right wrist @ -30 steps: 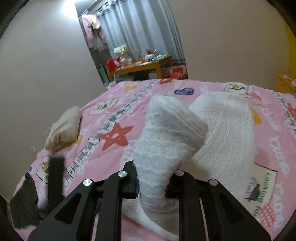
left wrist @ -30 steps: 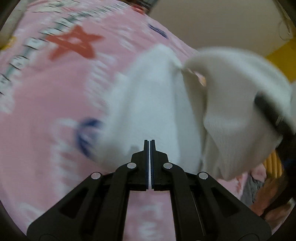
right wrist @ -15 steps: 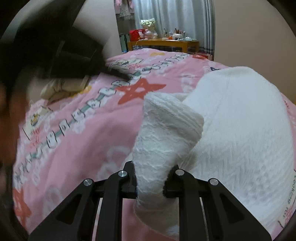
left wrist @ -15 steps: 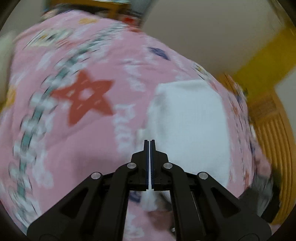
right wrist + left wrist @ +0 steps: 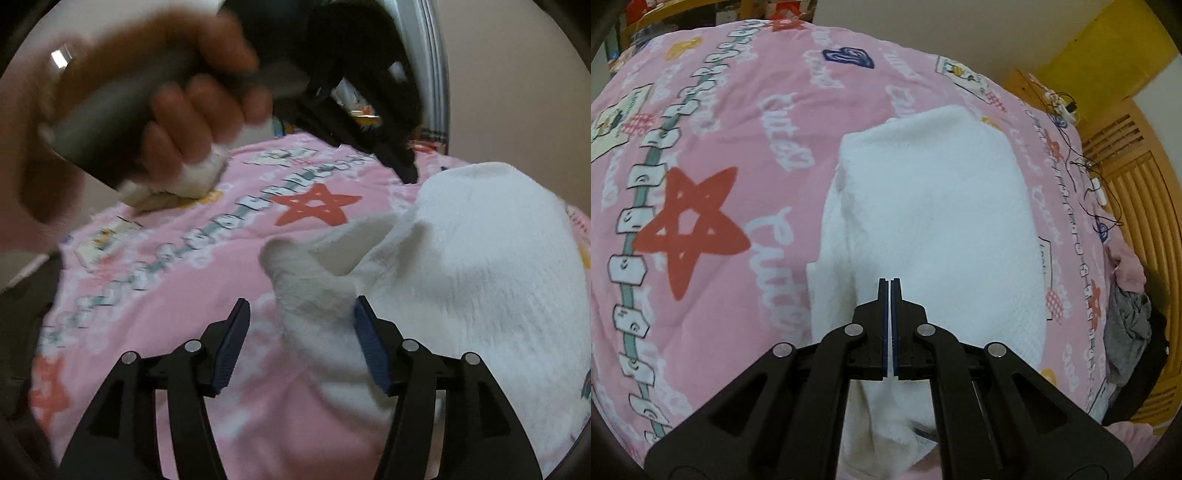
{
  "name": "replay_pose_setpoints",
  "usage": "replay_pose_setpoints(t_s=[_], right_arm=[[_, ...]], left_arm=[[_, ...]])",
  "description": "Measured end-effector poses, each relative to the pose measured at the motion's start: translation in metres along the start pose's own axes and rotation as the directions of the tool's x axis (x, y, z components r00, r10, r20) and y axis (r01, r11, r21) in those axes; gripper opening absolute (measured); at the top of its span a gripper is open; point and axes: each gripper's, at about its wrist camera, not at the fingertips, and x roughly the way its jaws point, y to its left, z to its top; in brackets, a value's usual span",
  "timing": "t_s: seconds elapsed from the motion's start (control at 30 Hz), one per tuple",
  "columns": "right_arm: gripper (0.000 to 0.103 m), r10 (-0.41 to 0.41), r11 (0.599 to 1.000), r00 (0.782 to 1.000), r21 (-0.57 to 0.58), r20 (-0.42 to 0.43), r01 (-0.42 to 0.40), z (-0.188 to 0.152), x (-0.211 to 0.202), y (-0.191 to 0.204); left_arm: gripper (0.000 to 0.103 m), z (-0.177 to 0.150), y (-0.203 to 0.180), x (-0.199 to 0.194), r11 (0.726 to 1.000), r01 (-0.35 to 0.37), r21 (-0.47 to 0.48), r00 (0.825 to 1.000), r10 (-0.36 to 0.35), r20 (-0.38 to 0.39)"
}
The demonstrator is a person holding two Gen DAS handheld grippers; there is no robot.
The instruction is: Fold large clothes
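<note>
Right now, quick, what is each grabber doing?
Left gripper: shut, nothing between its fingers.
Right gripper: open, around a raised fold of the white textured knit garment, not clamping it.

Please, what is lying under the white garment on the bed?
The white garment lies on the pink printed quilt, which shows all around it. The quilt beneath is covered, so anything between cannot be seen. The garment's own lower layers are also hidden.
</note>
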Motion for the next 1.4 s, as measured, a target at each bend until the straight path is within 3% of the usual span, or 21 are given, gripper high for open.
replay_pose_setpoints(t_s=[0.07,0.1,0.13,0.17,0.27,0.37,0.5,0.67,0.77,0.83,0.9,1.03,1.17,1.23,1.33,1.4], right_arm=[[0.031,0.082,0.996,0.997,0.034,0.002,-0.082,0.002,-0.024,-0.001],[0.024,0.123,0.991,0.992,0.055,0.015,-0.124,0.006,-0.046,-0.005],[0.012,0.14,0.988,0.99,0.066,0.031,-0.141,0.01,-0.061,-0.008],[0.008,0.125,0.989,0.991,0.076,0.052,-0.129,0.016,-0.08,-0.016],[0.007,0.019,0.989,0.996,0.143,0.082,-0.031,0.028,-0.115,-0.059],[0.007,-0.144,0.958,0.989,0.254,0.026,0.133,0.029,-0.119,-0.13],[0.007,-0.087,0.902,0.99,0.412,-0.113,0.126,0.008,-0.08,-0.198],[0.006,0.027,0.888,0.989,0.458,-0.148,0.044,0.006,-0.042,-0.199],[0.002,0.124,0.883,0.97,0.47,-0.21,-0.012,0.006,-0.017,-0.201],[0.002,0.128,0.906,0.963,0.422,-0.238,-0.016,0.023,-0.021,-0.199],[0.005,0.119,0.917,0.972,0.397,-0.204,-0.029,0.044,-0.04,-0.203],[0.006,0.021,0.952,0.988,0.304,-0.155,0.027,0.098,-0.051,-0.214],[0.003,0.006,0.953,0.949,0.29,-0.316,0.091,0.128,0.019,-0.249],[0.0,0.028,0.952,0.913,0.288,-0.408,0.099,0.126,0.06,-0.266],[0.0,-0.016,0.981,0.866,0.161,-0.5,0.111,0.111,0.104,-0.265],[0.0,-0.022,0.983,0.859,0.144,-0.511,0.111,0.101,0.118,-0.266]], left_arm=[[0.002,-0.003,0.0,-0.003,1.0,-0.022,0.004,1.0,0.022,0.005],[0.002,-0.006,0.0,-0.004,1.0,-0.021,0.004,1.0,0.021,0.003],[0.002,-0.009,-0.002,-0.005,1.0,-0.019,0.003,1.0,0.019,0.003],[0.002,-0.012,-0.005,-0.004,1.0,-0.017,0.004,1.0,0.017,0.002],[0.002,-0.019,-0.021,0.001,1.0,-0.009,0.02,1.0,0.009,-0.002],[0.002,-0.023,-0.038,0.008,0.999,0.033,0.006,0.999,-0.033,0.006],[0.002,-0.029,-0.058,0.03,0.998,0.051,-0.026,0.999,-0.052,-0.001],[0.002,-0.045,-0.051,0.059,0.995,-0.036,-0.088,0.999,0.034,-0.029],[0.002,-0.06,-0.037,0.069,0.988,-0.12,-0.092,0.992,0.115,-0.052],[0.002,-0.071,-0.028,0.07,0.989,-0.094,-0.111,0.995,0.09,-0.043],[0.002,-0.08,-0.022,0.067,0.989,-0.096,-0.116,0.995,0.095,-0.022],[0.002,-0.091,-0.019,0.066,0.988,-0.085,-0.126,0.996,0.087,0.006],[0.002,-0.086,-0.009,0.07,0.983,-0.046,-0.179,0.999,0.045,-0.013],[0.002,-0.081,-0.006,0.074,0.982,-0.052,-0.182,0.998,0.045,-0.039],[0.002,-0.075,-0.001,0.081,0.981,-0.066,-0.184,0.996,0.055,-0.068],[0.002,-0.072,0.01,0.088,0.97,-0.05,-0.236,0.996,0.032,-0.082]])
